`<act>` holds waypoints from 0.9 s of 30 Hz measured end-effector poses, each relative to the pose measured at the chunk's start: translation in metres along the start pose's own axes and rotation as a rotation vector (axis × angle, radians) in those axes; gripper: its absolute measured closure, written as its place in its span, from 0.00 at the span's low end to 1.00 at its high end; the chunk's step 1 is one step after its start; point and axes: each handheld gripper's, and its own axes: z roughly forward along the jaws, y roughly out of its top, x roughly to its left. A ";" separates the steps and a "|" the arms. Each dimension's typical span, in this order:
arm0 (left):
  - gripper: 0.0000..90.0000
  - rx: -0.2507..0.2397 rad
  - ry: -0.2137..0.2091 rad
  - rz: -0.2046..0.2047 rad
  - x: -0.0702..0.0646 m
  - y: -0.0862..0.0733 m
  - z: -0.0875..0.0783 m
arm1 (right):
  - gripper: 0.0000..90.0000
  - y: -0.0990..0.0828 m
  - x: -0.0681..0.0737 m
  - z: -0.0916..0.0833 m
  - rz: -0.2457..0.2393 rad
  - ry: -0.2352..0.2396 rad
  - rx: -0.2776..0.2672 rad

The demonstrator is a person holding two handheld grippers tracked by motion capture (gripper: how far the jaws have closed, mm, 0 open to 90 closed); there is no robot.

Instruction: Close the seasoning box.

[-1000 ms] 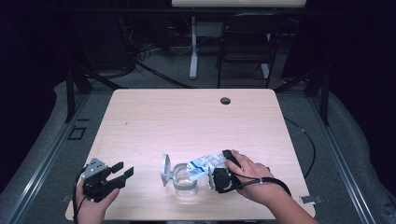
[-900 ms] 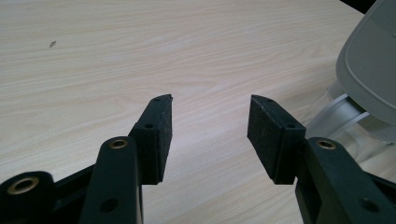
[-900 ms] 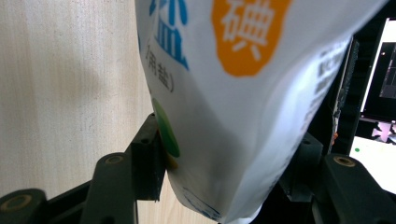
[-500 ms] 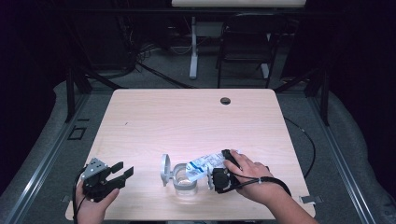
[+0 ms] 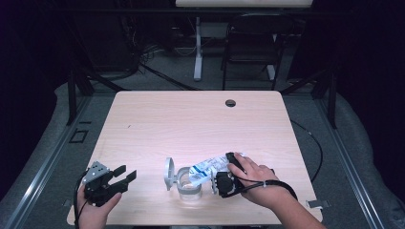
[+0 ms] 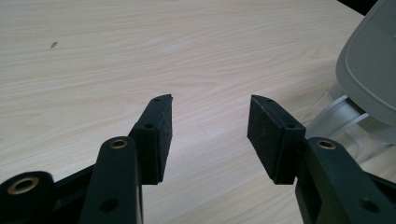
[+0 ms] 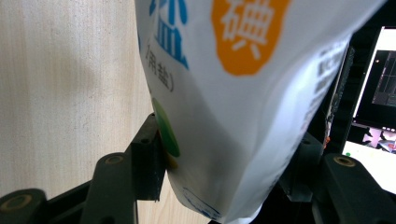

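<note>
The right gripper (image 5: 220, 183), low and right of centre in the high view, is clamped on a white salt bag (image 5: 210, 168); in the right gripper view its jaws press on both sides of the bag (image 7: 233, 116). The bag tilts over a clear jar (image 5: 187, 183) just left of it, whose grey lid (image 5: 168, 172) stands hinged open. At lower left, the left gripper (image 5: 125, 175) stands released over the bare wooden table (image 5: 191, 124), its jaws (image 6: 210, 135) holding nothing.
</note>
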 end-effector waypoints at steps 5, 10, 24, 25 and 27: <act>0.56 -0.001 0.000 -0.001 0.000 0.000 0.000 | 0.48 0.001 -0.001 -0.001 -0.012 -0.004 0.012; 0.56 -0.001 0.000 -0.001 0.000 0.000 -0.001 | 0.48 0.002 -0.002 -0.001 -0.011 -0.006 0.002; 0.56 -0.001 0.000 -0.001 0.000 0.000 -0.001 | 0.49 0.005 -0.002 -0.004 -0.038 -0.021 0.010; 0.56 -0.001 0.000 -0.001 0.000 0.000 -0.001 | 0.49 0.006 -0.004 -0.005 -0.049 -0.025 0.019; 0.56 -0.001 -0.001 0.000 0.000 0.000 -0.001 | 0.49 0.006 -0.004 -0.005 -0.051 -0.026 0.018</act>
